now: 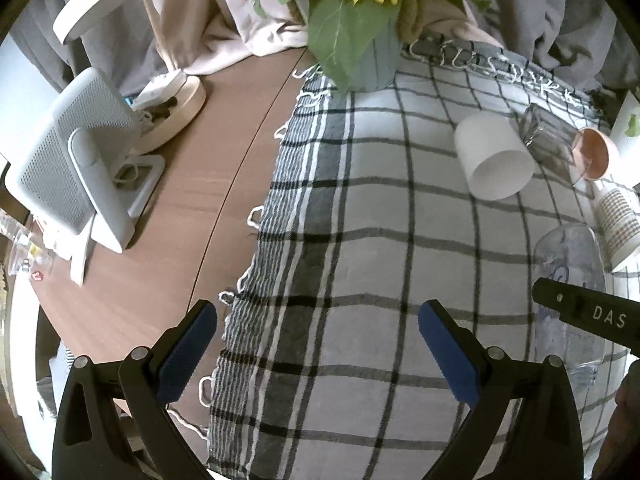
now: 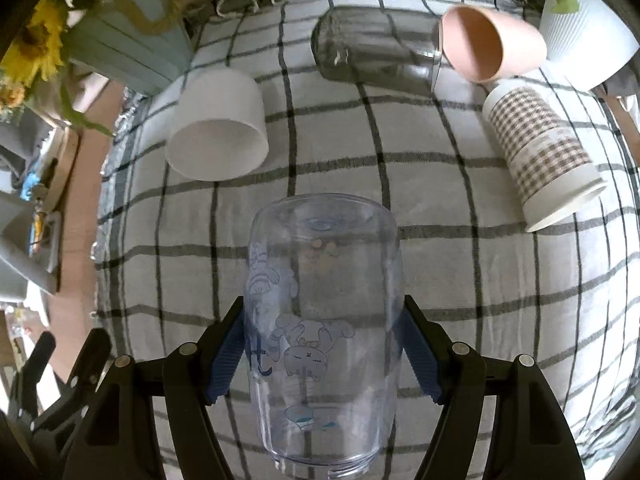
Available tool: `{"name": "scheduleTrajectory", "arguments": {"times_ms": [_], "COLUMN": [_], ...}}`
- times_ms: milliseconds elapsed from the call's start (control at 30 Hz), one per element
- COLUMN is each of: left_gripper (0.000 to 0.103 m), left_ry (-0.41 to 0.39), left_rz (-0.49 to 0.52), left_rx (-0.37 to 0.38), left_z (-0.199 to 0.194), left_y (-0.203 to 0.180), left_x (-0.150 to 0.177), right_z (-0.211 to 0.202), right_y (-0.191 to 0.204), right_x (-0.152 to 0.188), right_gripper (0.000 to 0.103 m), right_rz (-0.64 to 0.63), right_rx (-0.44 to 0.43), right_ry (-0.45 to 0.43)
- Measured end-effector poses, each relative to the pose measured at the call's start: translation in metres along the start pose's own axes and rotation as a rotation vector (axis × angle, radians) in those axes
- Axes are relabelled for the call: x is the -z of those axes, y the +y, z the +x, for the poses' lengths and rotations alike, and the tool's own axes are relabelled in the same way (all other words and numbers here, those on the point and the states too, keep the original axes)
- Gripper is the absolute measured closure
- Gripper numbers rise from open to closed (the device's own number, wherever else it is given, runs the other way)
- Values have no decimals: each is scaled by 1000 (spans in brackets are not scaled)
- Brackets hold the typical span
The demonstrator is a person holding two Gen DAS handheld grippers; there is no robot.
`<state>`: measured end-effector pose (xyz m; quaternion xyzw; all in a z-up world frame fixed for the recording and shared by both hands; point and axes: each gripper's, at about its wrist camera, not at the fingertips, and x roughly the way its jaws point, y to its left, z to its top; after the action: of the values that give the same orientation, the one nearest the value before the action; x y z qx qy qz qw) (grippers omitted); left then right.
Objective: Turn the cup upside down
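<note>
Fingers [image 2: 418, 354] of your right gripper [image 2: 322, 354] clamp the clear printed cup [image 2: 324, 320] at mid-body, base pointing away over the checked cloth [image 2: 460, 280]. Your left gripper [image 1: 318, 354] is spread wide, holding nothing. Beyond lie a white cup [image 2: 218, 124], glass jar [image 2: 372, 54], pink cup [image 2: 490, 50] and gingham cup [image 2: 540, 156], all on their sides.

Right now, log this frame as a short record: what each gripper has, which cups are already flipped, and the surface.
right gripper: shut on clear cartoon cup, base pointing away
left gripper: open, holding nothing
white cup: upside down
checked paper cup: upside down
pink cup: on its side
surface: plaid cloth
</note>
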<state>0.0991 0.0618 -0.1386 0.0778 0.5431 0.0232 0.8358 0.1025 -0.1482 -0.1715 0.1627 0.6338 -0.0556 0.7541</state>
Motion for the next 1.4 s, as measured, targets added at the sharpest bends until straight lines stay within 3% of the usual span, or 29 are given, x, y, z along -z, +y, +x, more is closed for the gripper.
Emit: {"name": "scheduleTrajectory", "arguments": {"times_ms": [367, 467, 600, 900, 1167, 1400], "left_gripper": [0, 0, 0, 0, 1, 10], "left_ry": [1, -24, -38, 21, 97, 202], "left_rz": [3, 5, 10, 127, 201, 228], "left_rx": [-12, 2, 64, 235, 306, 306], "left_z": [-3, -14, -30, -47, -31, 4], "left_y": [-1, -6, -19, -87, -151, -189], "left_x": [-1, -4, -11, -29, -47, -52], "right_z": [3, -22, -65, -126, -133, -123], "right_y": [10, 8, -2, -60, -111, -142], "right_x": [-3, 1, 12, 33, 44, 49], "right_gripper": [29, 23, 22, 22, 22, 22], "right_rz": [-27, -37, -31, 80, 190, 272], "right_rx": [20, 21, 23, -1, -27, -31], "right_ry": [-25, -100, -204, -343, -350, -329]}}
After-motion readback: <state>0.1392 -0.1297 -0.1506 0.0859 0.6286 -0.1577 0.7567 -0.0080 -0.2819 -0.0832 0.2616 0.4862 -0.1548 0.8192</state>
